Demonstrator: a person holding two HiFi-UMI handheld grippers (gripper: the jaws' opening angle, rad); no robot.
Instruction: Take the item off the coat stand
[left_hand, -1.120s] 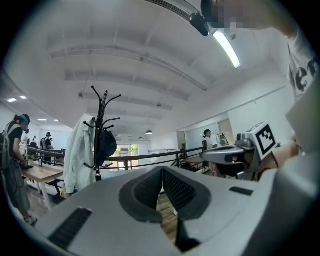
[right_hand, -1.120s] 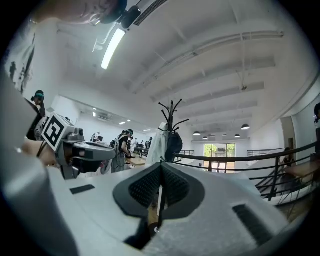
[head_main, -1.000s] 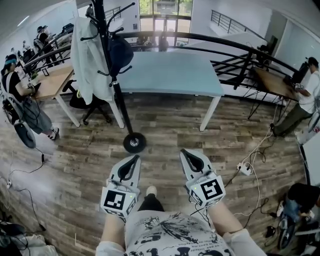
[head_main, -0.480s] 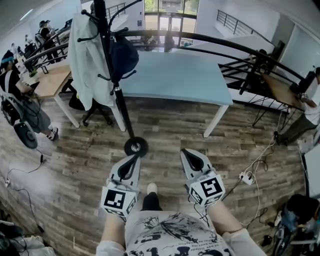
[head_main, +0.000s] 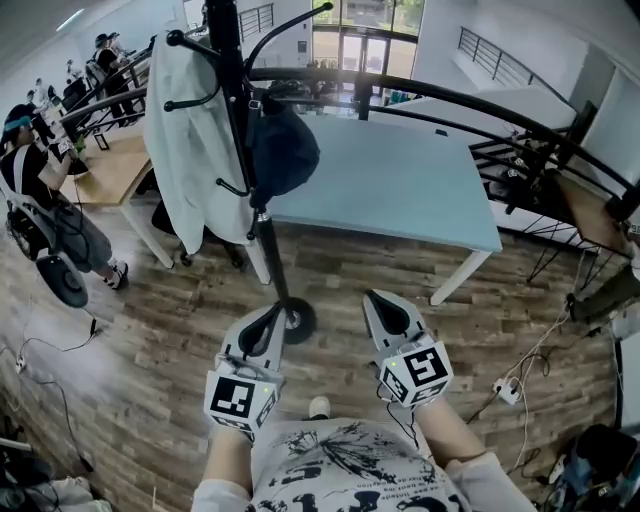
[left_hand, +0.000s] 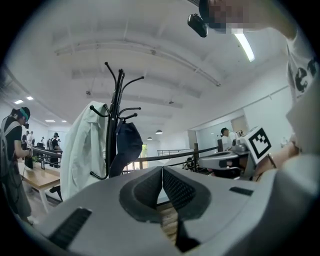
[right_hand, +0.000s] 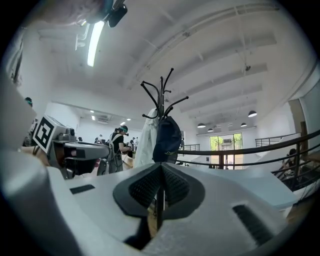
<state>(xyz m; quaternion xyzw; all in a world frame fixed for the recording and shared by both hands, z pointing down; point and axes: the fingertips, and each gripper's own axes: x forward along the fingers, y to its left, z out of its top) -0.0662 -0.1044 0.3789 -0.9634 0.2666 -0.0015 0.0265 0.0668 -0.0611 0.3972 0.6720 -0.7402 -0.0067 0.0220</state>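
A black coat stand (head_main: 262, 225) rises from a round base (head_main: 300, 320) on the wooden floor, straight ahead. On its hooks hang a white coat (head_main: 190, 150) at the left and a dark blue bag (head_main: 283, 152) at the right. Both also show in the left gripper view, coat (left_hand: 85, 150) and bag (left_hand: 125, 147), and in the right gripper view, bag (right_hand: 166, 140) beside coat (right_hand: 146, 140). My left gripper (head_main: 268, 318) and right gripper (head_main: 378, 300) are held low in front of me, short of the stand, both shut and empty.
A light blue table (head_main: 400, 185) stands behind the stand. A dark curved railing (head_main: 450, 100) crosses behind it. A wooden desk (head_main: 95, 170) with a seated person (head_main: 40, 190) is at the left. Cables and a power strip (head_main: 512, 390) lie on the floor at the right.
The view has moved closer to the coat stand: its base now sits just beyond my left gripper's tip. Both grippers stay shut and keep their pose.
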